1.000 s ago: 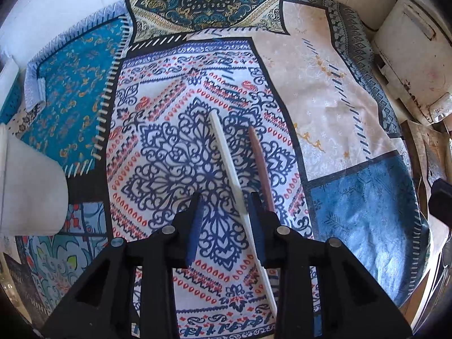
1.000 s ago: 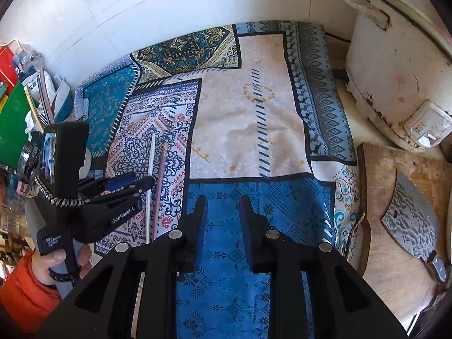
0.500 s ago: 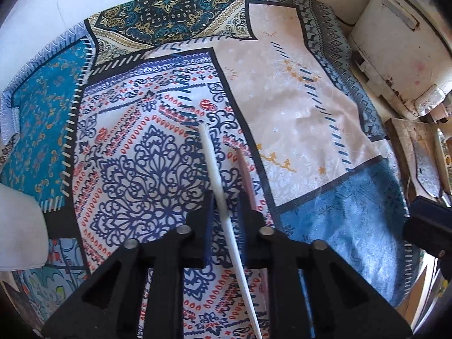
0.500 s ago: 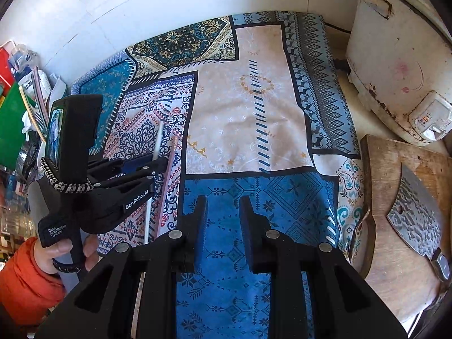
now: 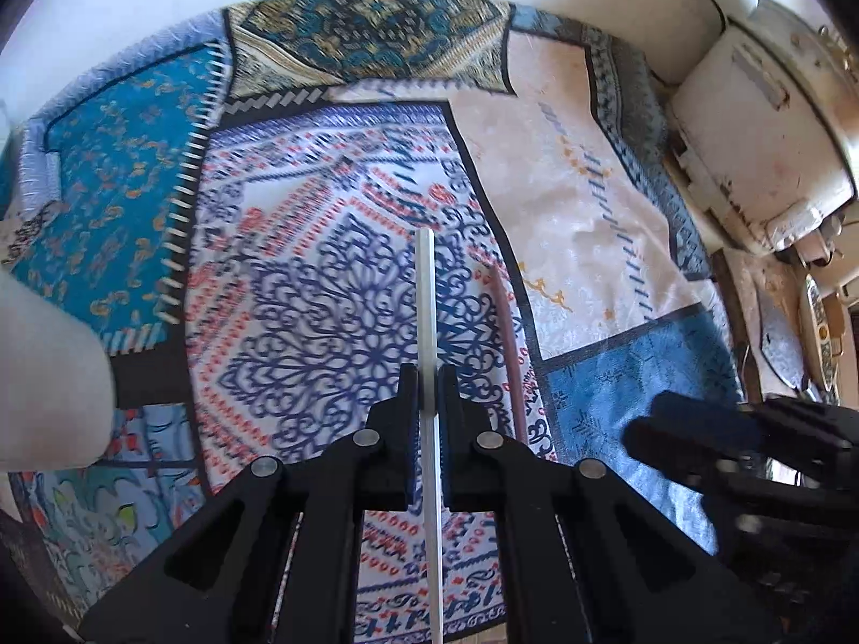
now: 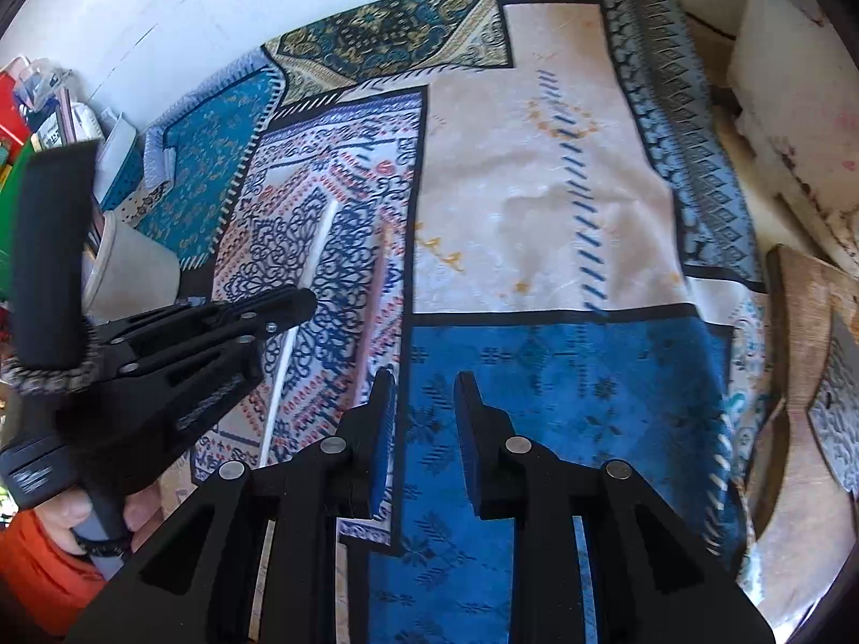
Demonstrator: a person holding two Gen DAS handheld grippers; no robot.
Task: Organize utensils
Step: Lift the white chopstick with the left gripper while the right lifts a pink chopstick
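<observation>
My left gripper (image 5: 428, 383) is shut on a white chopstick (image 5: 427, 311), which runs straight forward between its pads and looks lifted off the patterned cloth. A reddish-brown chopstick (image 5: 507, 343) lies on the cloth just to its right. The right wrist view shows the left gripper (image 6: 300, 303) on the white chopstick (image 6: 319, 247), and the brown chopstick (image 6: 376, 290) beside them. My right gripper (image 6: 424, 392) is open and empty above the blue patch of the cloth; in the left wrist view it shows at the right (image 5: 671, 429).
A white paper cup (image 6: 134, 268) stands at the left of the cloth, also in the left wrist view (image 5: 48, 365). A wooden cutting board (image 6: 800, 354) with a cleaver lies at the right. A white appliance (image 5: 762, 123) stands at the back right. Clutter sits at the far left.
My left gripper has closed on the white chopstick and lifted it; the brown one stayed on the cloth. My right gripper has moved left, toward the brown chopstick.
</observation>
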